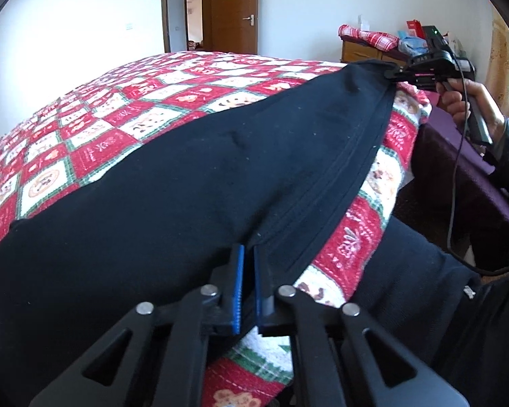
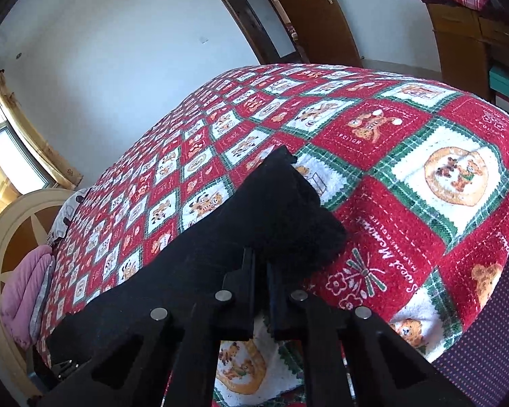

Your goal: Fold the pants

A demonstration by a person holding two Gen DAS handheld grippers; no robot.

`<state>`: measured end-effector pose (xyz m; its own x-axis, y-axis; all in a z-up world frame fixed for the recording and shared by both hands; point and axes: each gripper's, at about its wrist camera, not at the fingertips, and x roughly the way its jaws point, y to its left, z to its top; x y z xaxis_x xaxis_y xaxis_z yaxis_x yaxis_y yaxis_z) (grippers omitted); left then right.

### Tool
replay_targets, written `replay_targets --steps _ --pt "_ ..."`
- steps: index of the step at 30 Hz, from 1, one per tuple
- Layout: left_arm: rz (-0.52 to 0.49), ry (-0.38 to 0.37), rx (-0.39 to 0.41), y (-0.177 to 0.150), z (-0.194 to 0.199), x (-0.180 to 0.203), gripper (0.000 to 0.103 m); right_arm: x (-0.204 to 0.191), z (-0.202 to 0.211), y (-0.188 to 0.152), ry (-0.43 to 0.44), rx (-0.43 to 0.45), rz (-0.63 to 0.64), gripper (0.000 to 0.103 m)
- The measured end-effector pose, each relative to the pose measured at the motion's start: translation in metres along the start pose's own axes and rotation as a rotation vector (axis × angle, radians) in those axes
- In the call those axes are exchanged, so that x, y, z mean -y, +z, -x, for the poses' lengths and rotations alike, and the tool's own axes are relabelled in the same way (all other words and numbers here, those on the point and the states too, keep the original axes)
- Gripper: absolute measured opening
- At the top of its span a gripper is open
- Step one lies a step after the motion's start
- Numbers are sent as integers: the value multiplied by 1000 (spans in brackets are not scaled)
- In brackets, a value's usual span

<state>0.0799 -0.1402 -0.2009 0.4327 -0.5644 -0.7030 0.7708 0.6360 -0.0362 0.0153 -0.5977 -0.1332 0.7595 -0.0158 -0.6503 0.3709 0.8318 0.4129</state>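
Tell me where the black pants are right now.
The black pants lie along the near edge of the red patchwork bedspread, stretched between the left gripper and the right gripper.

red patchwork quilt [image 2: 407, 203], brown door [image 1: 234, 10], wooden cabinet [image 1: 359, 52], pink pillow [image 2: 23, 302].
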Motion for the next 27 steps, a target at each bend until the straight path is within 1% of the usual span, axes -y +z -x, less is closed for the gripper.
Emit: replay_targets --steps 2,7,11,14,16,18,20,21,22,23,24,25,26,27 --pt "33 -40 2 0 6 -4 4 -3 5 1 9 15 8 4" --pt "57 -71 36 1 22 -7 3 -16 31 8 50 76 35 3" --pt "101 -110 44 -1 31 -14 1 -16 37 10 52 78 26 3" --pt "81 -91 32 -3 30 -13 1 -13 37 9 41 61 22 3" --pt "80 -84 20 -5 25 -14 1 -10 32 7 15 40 25 3" --pt "60 -50 32 -7 24 -12 1 -3 21 4 -18 14 20 3" --pt "42 -26 34 -8 24 -10 2 8 12 0 -32 -24 -11 3" --pt "30 13 39 -8 25 -10 4 13 11 -1 -27 -30 -27 3" --pt "24 32 36 -9 25 -11 11 15 13 -1 -19 -33 -31 3" --pt "23 38 31 -9 25 -12 27 14 13 0 -19 -43 -21 4" --pt "21 53 30 -10 25 -12 39 11 13 0 -30 -54 -1 4" --pt "14 73 39 -11 27 -11 59 11 15 -1 -29 -50 -1 4" --pt "-7 88 58 -12 29 -8 66 10 17 -2 -25 -49 -8 5" --pt "-27 87 64 -13 30 -5 66 10 17 -4 -23 -51 -11 5"
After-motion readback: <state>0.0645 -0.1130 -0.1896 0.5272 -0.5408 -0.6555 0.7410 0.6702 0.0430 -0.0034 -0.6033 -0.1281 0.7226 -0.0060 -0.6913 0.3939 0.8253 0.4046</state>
